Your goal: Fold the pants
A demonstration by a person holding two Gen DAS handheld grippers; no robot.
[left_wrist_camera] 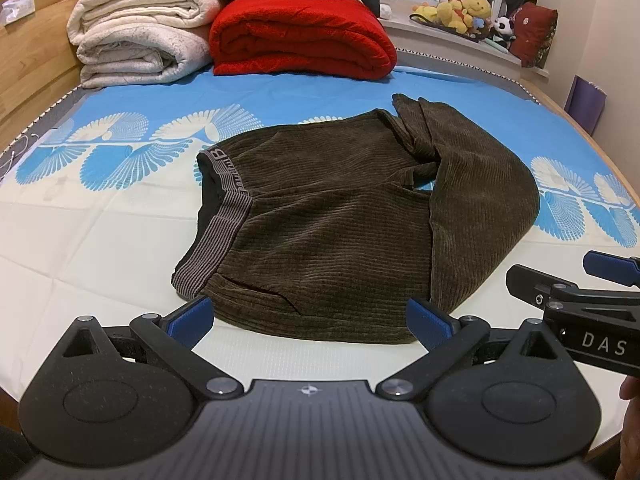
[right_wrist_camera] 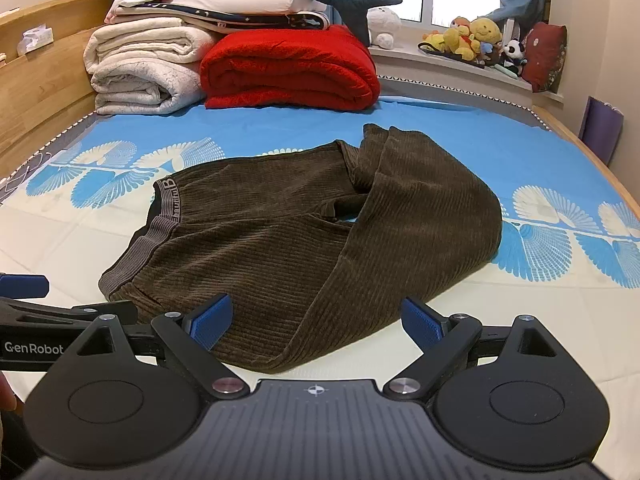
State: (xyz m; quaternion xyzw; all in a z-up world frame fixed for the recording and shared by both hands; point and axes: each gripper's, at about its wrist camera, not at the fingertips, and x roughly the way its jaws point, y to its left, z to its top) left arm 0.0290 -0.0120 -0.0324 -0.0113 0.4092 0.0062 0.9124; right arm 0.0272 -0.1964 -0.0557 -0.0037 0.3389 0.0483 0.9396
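Note:
Brown corduroy pants [left_wrist_camera: 340, 224] lie on the bed, waistband [left_wrist_camera: 224, 220] to the left, legs folded back over themselves on the right. They also show in the right wrist view [right_wrist_camera: 320, 232]. My left gripper [left_wrist_camera: 310, 322] is open and empty, just short of the pants' near hem. My right gripper [right_wrist_camera: 316, 322] is open and empty, its fingers either side of the near folded edge. The right gripper also shows in the left wrist view [left_wrist_camera: 568, 280], at the right edge. The left gripper shows at the left edge of the right wrist view [right_wrist_camera: 24, 300].
The bed sheet [left_wrist_camera: 120, 240] is blue and cream with fan prints. Folded white blankets [left_wrist_camera: 136, 36] and a red blanket [left_wrist_camera: 300, 36] are stacked at the headboard end. Plush toys [left_wrist_camera: 464, 10] sit on the window sill. A wooden bed frame [left_wrist_camera: 32, 72] runs along the left.

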